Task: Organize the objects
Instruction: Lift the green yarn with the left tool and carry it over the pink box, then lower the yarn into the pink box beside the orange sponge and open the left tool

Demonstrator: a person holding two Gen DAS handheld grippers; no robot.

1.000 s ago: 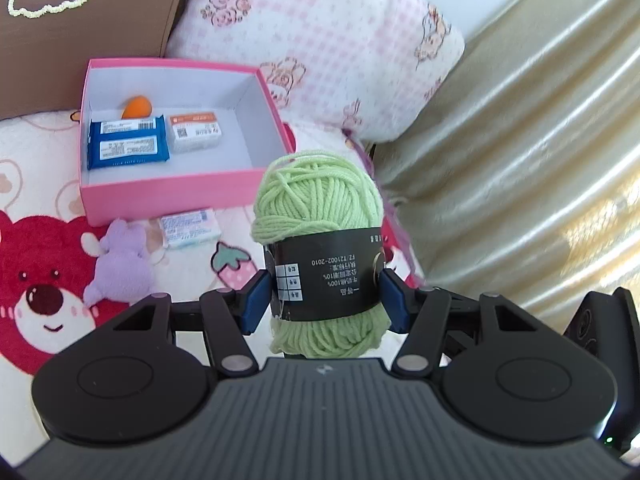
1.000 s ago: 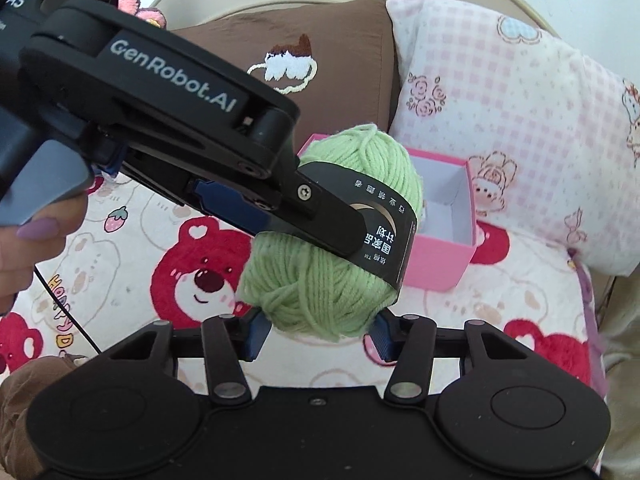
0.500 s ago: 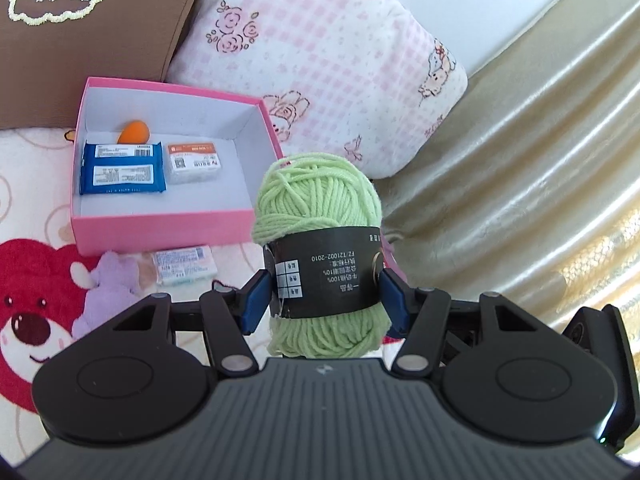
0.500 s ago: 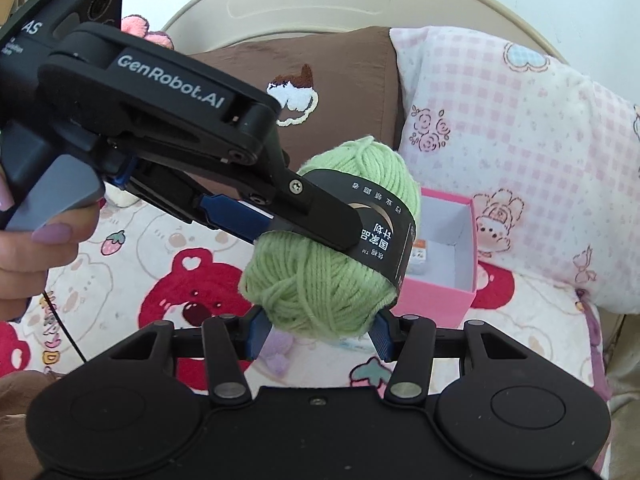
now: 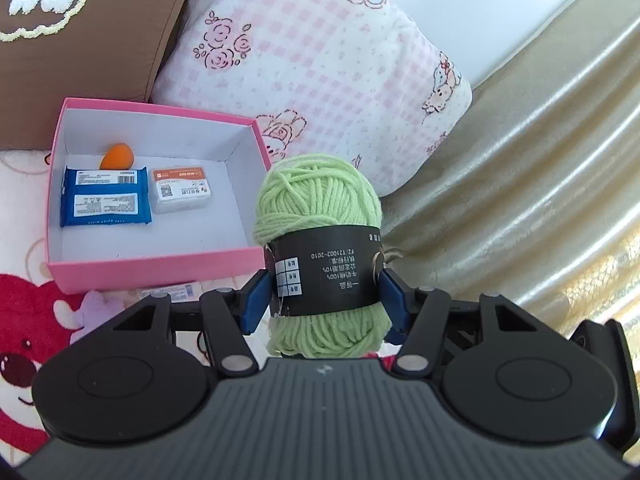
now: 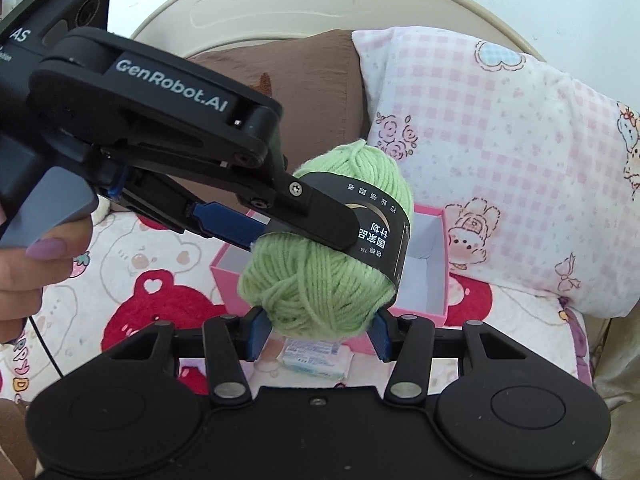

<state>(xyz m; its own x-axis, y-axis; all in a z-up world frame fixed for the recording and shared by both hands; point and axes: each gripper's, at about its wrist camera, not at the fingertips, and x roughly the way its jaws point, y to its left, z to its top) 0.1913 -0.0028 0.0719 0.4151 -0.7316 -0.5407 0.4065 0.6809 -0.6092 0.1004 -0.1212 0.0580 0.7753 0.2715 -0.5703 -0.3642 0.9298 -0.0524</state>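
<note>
A light green yarn ball (image 5: 316,200) with a black paper band is held in the air by both grippers. My left gripper (image 5: 324,300) is shut on it at the band. In the right wrist view the left gripper (image 6: 300,240) comes in from the left, clamped across the yarn ball (image 6: 320,288). My right gripper (image 6: 318,334) is shut on the ball's lower end, blue pads pressed against both sides. Just beyond the ball lies an open pink box (image 5: 152,264), partly hidden behind the yarn in the right wrist view (image 6: 436,312).
The box holds an orange piece (image 5: 117,156), a blue packet (image 5: 105,202) and a white packet (image 5: 180,188). A small tissue pack (image 6: 316,354) and a purple plush (image 5: 94,308) lie before it. Pink pillow (image 5: 320,60), brown pillow (image 5: 80,20), gold curtain (image 5: 520,200). A hand (image 6: 32,264) grips the left handle.
Both grippers have carried the yarn ball forward toward the pillows. The pink box now lies closer and lower in both views, and the purple plush has slid under the left gripper.
</note>
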